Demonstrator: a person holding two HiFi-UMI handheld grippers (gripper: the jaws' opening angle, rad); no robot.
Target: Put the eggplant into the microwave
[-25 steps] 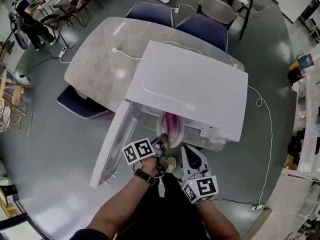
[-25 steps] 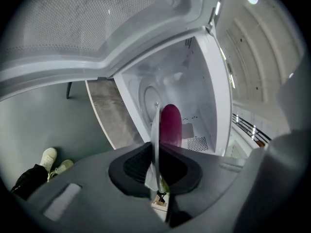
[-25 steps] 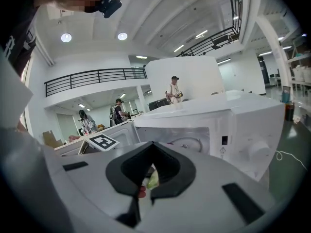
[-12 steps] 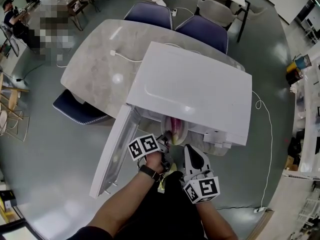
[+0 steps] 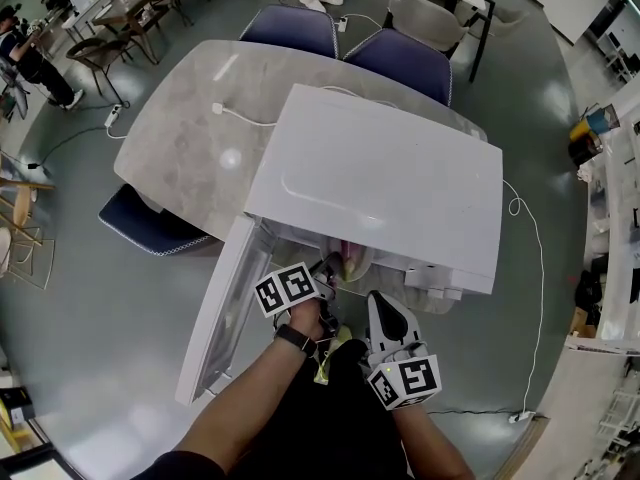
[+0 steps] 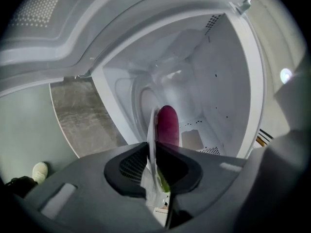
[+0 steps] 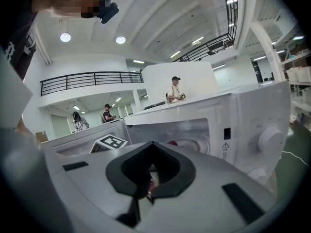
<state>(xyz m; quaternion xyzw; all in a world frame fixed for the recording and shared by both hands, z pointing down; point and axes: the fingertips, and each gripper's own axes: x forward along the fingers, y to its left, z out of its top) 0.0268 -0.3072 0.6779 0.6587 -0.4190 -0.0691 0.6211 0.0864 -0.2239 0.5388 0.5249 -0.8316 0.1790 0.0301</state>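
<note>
Compared with a second earlier, the white plate (image 6: 151,130) carrying the eggplant (image 6: 168,124) had slid further into the microwave (image 5: 380,183). From the head view only a sliver of it showed under the top edge.

The left gripper (image 5: 328,268) had its fingers clamped on the plate's near rim. The eggplant lay on the plate just past them, stem end towards the fingers and purple end pointing into the cavity. The right gripper (image 5: 380,303) hung just in front of the oven with its fingers together and nothing in them, as far as I could tell.

What I'd worry about:
- That was a pinch on the rim alone, so all the weight sat out beyond the grip. If the plate sagged or twisted, the eggplant could roll off.
- Letting go before the plate sat flat on the cavity floor could drop it or tip it.
- The open door (image 5: 225,313) hung out on the left, past the edge of the tabletop (image 5: 190,138), so a stray elbow could knock it.

As for writing, there wasn't much. The front panel had a small warning-triangle sticker (image 7: 225,145) next to the knob (image 7: 268,140), with print too tiny to read. The gripper cubes only had black-and-white square markers. I couldn't spot a brand name anywhere on the oven.
</note>
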